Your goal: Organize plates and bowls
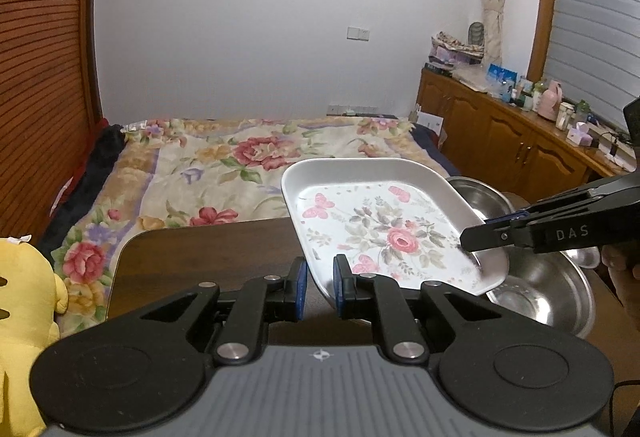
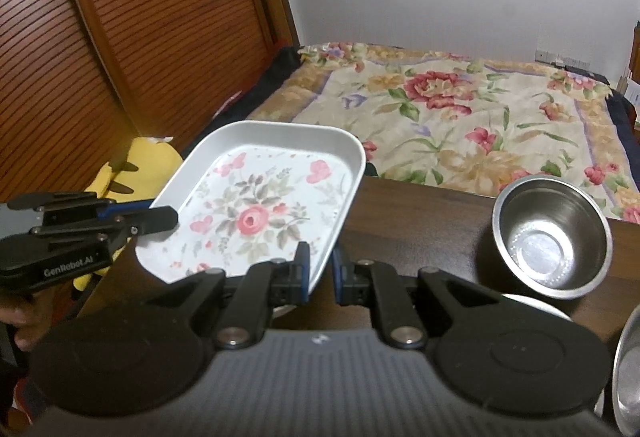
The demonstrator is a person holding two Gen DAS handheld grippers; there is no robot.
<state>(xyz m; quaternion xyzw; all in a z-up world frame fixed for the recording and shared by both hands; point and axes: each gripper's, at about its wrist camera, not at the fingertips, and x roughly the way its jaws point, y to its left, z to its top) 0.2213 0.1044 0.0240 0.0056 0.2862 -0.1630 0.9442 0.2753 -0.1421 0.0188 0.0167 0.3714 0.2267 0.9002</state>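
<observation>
Both tongs clamp the floral plate [image 1: 384,233]: left gripper [image 1: 320,285], right gripper [image 2: 320,277], lifted off table [image 2: 420,221]. Steel bowls [image 2: 552,237] unstacked; sorting appears barely begun.

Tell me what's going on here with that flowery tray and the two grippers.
A person is holding the floral tray with both handheld tools, lifted and tilted above the dark wooden table. The left gripper is shut on the tray's near rim, and the right gripper is shut on the opposite rim. Steel bowls sit on the table to the right, not yet handled. A flowered bed lies beyond.
</observation>
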